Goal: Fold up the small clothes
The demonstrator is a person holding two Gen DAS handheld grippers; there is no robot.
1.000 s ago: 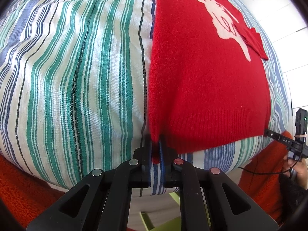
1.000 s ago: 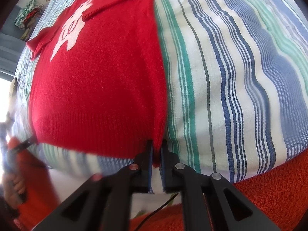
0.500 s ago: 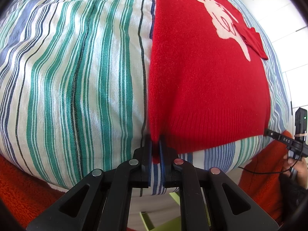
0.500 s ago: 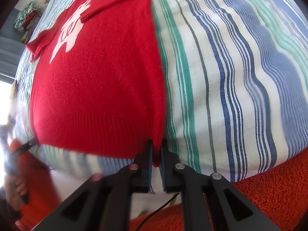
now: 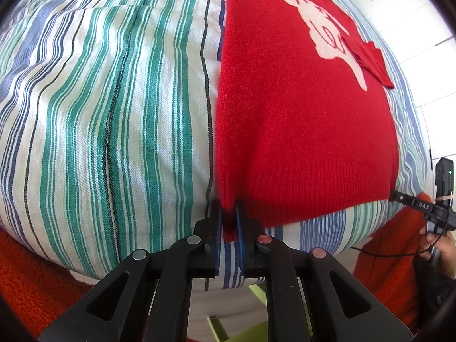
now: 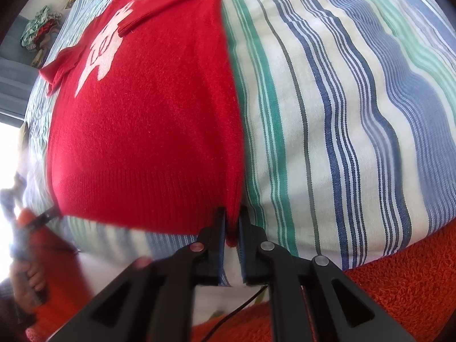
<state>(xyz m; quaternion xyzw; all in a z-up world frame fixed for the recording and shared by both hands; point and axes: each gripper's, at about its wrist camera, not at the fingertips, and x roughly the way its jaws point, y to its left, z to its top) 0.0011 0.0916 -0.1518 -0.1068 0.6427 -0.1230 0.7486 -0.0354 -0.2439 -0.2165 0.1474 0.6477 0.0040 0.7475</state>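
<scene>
A small red knit sweater [image 5: 299, 119] with a white animal figure lies flat on a striped cloth, its ribbed hem towards me. My left gripper [image 5: 228, 216] is shut on the sweater's near left hem corner. In the right wrist view the same sweater [image 6: 142, 131] fills the left half, and my right gripper [image 6: 233, 222] is shut on its near right hem corner. A sleeve lies folded across the white figure in both views.
The striped cloth [image 5: 108, 108] covers the surface and ends in a front edge just under both grippers. Orange fleece [image 6: 399, 279] is below that edge. The other hand and gripper [image 5: 439, 199] show at the right edge of the left view. A heap of clothes [image 6: 40, 28] lies far back.
The right wrist view has shifted slightly, with some blur at its left edge. Both grippers stay shut on the hem corners. The sweater lies as before.
</scene>
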